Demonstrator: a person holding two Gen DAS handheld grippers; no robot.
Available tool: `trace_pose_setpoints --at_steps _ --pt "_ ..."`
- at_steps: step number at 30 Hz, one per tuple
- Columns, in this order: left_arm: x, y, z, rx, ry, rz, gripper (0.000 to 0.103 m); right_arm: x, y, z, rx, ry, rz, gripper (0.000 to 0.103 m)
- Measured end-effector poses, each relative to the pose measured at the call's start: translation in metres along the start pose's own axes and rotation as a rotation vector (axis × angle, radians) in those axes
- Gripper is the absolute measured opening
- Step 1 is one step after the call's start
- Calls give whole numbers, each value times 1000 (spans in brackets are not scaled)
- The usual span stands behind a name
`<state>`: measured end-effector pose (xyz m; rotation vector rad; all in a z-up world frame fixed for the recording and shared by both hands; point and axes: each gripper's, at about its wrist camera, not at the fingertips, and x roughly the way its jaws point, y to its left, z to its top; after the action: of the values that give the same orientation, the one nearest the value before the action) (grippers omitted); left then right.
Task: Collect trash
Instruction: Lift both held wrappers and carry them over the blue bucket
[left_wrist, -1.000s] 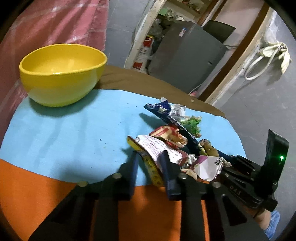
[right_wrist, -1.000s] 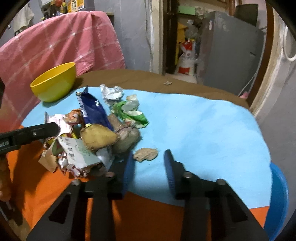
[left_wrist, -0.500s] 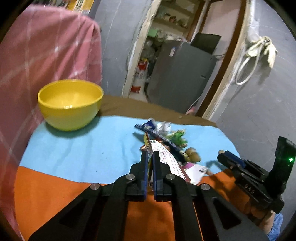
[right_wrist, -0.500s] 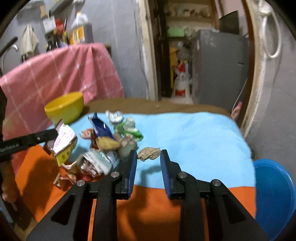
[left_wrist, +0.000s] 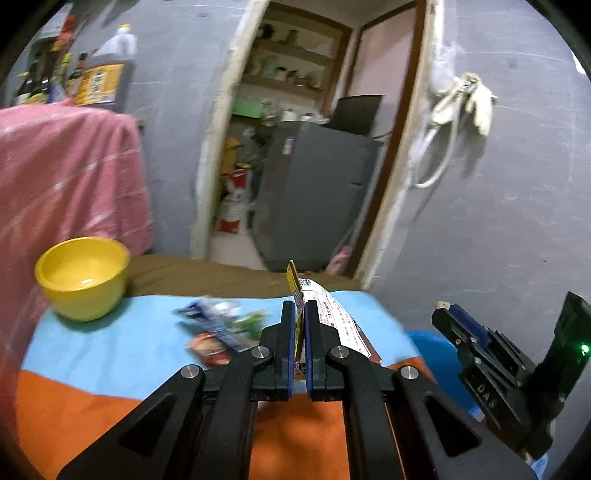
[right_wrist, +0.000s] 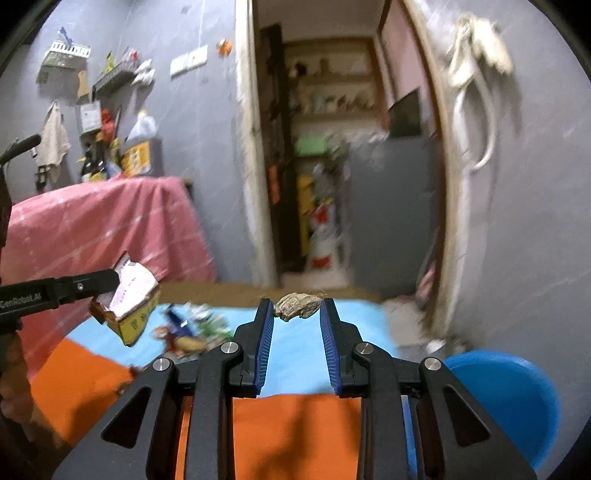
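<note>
My left gripper (left_wrist: 300, 308) is shut on a flattened white and yellow carton (left_wrist: 334, 317) and holds it in the air above the table. The right wrist view shows that same carton (right_wrist: 127, 301) hanging from the left gripper at the left. My right gripper (right_wrist: 297, 308) is shut on a small brown crumpled scrap (right_wrist: 297, 305), pinched between its fingertips and lifted off the table. The right gripper (left_wrist: 448, 314) also appears at the right of the left wrist view. Several wrappers (left_wrist: 221, 326) lie blurred on the blue cloth (left_wrist: 110, 343).
A yellow bowl (left_wrist: 83, 275) stands at the table's far left corner. A blue bin (right_wrist: 509, 391) sits on the floor to the right of the table. An orange cloth (right_wrist: 295, 424) covers the near edge. A pink cloth (right_wrist: 103, 225) drapes over furniture at the left.
Both grippers rose and tilted up from the table. The left one closed on the carton and lifted it from the pile. The right one closed on the brown scrap and raised it.
</note>
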<state>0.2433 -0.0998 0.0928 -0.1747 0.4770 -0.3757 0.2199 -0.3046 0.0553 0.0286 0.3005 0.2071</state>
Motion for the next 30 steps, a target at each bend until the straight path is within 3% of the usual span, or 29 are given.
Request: trace_pose_setpoints --at_steps 5,13,22,30 --pt "32 -47 4 18 33 -99 3 -24 -37 2 29 -63 -129 24" --pt "98 -130 -3 55 156 -225 3 -42 -119 -17 201 -23 -287 24" --pt "180 -180 -36 87 327 -221 3 -46 -187 -59 343 109 -350 25" --pt "218 -176 -65 48 457 -180 5 -40 -208 -80 432 210 -331 25"
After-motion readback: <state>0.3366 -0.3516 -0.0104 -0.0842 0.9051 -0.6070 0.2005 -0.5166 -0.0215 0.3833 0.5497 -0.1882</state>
